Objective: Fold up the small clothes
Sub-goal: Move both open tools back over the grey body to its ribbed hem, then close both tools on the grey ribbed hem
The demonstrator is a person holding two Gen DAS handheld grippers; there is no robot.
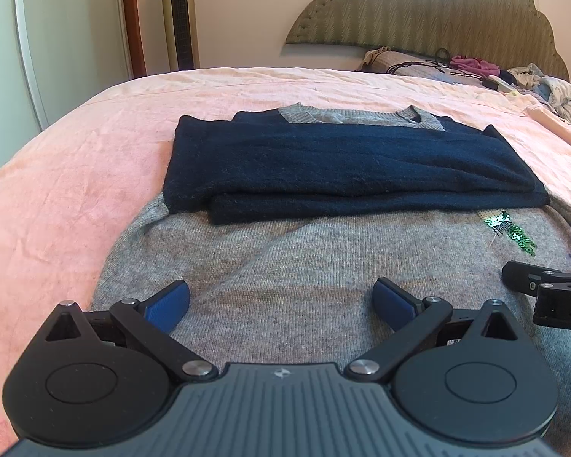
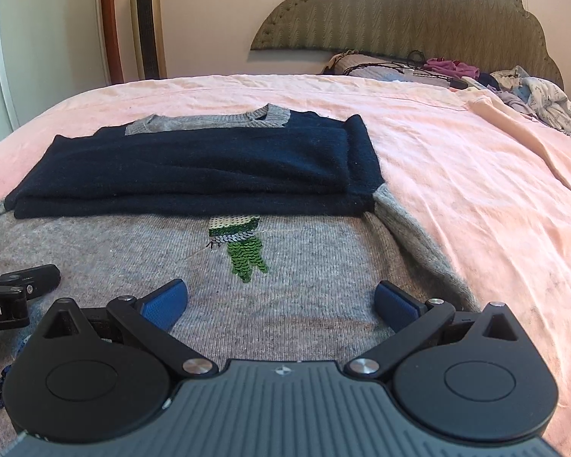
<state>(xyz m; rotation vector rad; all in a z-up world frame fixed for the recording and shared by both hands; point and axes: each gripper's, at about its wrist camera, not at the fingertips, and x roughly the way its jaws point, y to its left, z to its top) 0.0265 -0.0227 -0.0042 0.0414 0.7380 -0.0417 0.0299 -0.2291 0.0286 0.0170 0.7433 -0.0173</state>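
A small grey sweater [image 1: 285,262] with navy sleeves [image 1: 342,167] lies flat on the pink bed [image 1: 76,175]. The sleeves are folded across its chest below the grey collar [image 1: 346,115]. A green sequin patch [image 2: 243,251] sits on its front. My left gripper [image 1: 281,301] is open and empty, low over the sweater's hem on the left. My right gripper [image 2: 281,301] is open and empty over the hem on the right, and it also shows at the right edge of the left wrist view [image 1: 544,289]. The sweater [image 2: 304,285] fills the right wrist view too.
A pile of loose clothes [image 2: 529,95] and cables [image 2: 392,66] lies at the head of the bed below the padded headboard [image 2: 418,15]. A tower fan [image 2: 146,19] stands by the wall beyond the bed's far left side.
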